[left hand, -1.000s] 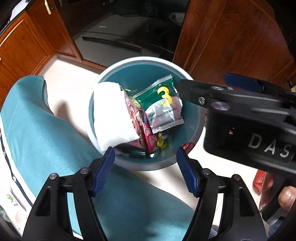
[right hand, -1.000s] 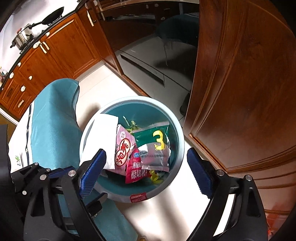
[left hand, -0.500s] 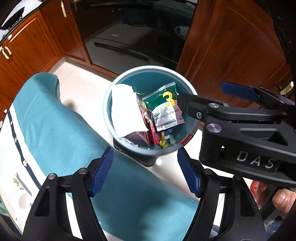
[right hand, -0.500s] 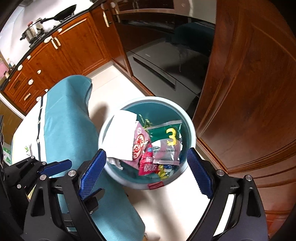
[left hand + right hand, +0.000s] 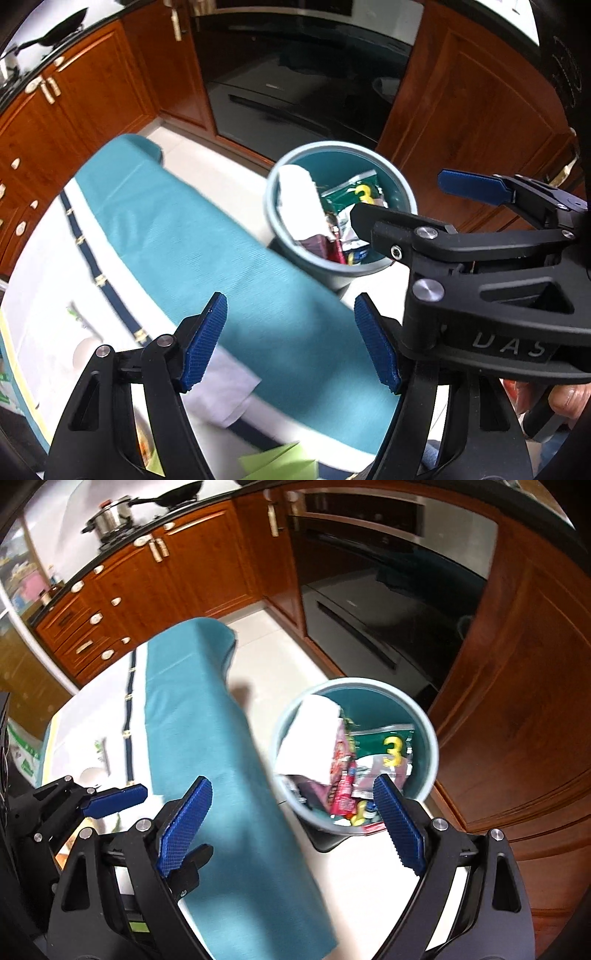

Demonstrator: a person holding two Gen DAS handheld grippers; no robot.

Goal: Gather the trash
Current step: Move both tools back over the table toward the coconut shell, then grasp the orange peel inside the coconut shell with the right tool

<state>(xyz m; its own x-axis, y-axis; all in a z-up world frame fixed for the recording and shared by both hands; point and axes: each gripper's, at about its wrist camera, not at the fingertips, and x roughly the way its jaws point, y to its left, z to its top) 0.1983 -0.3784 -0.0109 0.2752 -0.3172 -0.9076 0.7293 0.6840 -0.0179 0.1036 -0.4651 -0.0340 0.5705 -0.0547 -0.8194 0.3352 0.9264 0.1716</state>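
With nothing between its blue pads, left gripper (image 5: 290,343) hanging wide apart over teal cloth (image 5: 207,251). Same for right gripper (image 5: 291,827): jaws spread, empty, cloth under one finger, bin rim behind the other. Below and left, white table (image 5: 92,716) with dark trim stripe. Just past the cloth edge, on the pale floor (image 5: 266,642), bin (image 5: 430,734) standing upright, trash inside: white paper (image 5: 306,734) against the near wall, pink wrappers (image 5: 343,775) in the middle, green packet (image 5: 384,742) marked with a yellow 3 beside them. Further back, dark oven (image 5: 373,602) and wooden cabinets (image 5: 155,587). Up on the counter, pot (image 5: 110,517) and pan (image 5: 184,489).
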